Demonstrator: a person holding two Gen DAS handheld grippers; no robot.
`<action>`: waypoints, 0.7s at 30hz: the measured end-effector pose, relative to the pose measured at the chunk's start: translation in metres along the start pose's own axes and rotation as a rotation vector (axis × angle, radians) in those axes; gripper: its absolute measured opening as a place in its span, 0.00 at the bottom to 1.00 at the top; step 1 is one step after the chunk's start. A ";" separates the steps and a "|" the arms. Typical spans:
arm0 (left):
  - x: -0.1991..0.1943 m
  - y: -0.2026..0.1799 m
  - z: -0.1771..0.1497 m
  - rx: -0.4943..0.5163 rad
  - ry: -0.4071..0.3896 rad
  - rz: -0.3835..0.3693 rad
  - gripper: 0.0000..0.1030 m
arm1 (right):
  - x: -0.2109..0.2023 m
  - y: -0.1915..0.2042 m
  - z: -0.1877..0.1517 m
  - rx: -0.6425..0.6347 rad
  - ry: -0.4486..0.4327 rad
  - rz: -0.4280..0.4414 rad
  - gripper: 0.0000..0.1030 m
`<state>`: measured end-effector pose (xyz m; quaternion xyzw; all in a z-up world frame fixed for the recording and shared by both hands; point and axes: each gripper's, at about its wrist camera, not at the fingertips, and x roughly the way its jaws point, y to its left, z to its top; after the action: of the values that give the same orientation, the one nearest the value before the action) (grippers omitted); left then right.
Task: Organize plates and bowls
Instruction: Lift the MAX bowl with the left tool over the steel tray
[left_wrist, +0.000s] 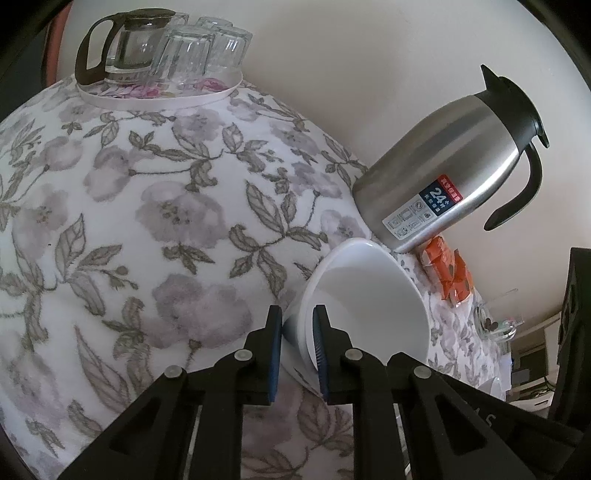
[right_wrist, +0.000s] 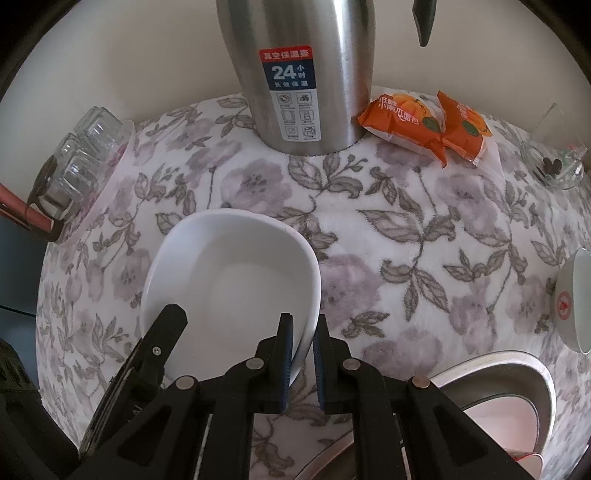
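A white bowl (right_wrist: 229, 280) sits on the floral tablecloth in front of the steel flask. It also shows in the left wrist view (left_wrist: 365, 306). My right gripper (right_wrist: 303, 332) is shut on the bowl's right rim. My left gripper (left_wrist: 297, 325) is shut on the bowl's left rim; its black finger shows in the right wrist view (right_wrist: 166, 332). A second white bowl with a red mark (right_wrist: 572, 299) stands at the right edge. A steel basin (right_wrist: 517, 384) holding a pink dish (right_wrist: 502, 421) is at the lower right.
A steel thermos flask (right_wrist: 295, 74) stands behind the bowl by the wall. Orange snack packets (right_wrist: 428, 125) lie right of it. A glass dish (right_wrist: 557, 166) is far right. A tray (left_wrist: 162, 94) with a glass pot and upturned glasses is at the far left.
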<state>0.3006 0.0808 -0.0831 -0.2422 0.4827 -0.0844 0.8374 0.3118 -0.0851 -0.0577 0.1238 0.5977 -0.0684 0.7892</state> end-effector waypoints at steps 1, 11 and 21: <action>0.000 0.001 0.000 -0.003 0.001 -0.004 0.16 | 0.000 -0.001 0.000 0.003 0.002 0.004 0.12; -0.011 -0.001 0.003 0.011 -0.001 -0.027 0.16 | -0.009 -0.003 -0.005 0.018 0.002 0.035 0.12; -0.047 -0.016 0.009 0.047 -0.056 -0.068 0.16 | -0.053 0.000 -0.008 -0.001 -0.073 0.056 0.12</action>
<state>0.2848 0.0870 -0.0353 -0.2412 0.4485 -0.1175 0.8525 0.2898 -0.0850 -0.0086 0.1376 0.5648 -0.0503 0.8121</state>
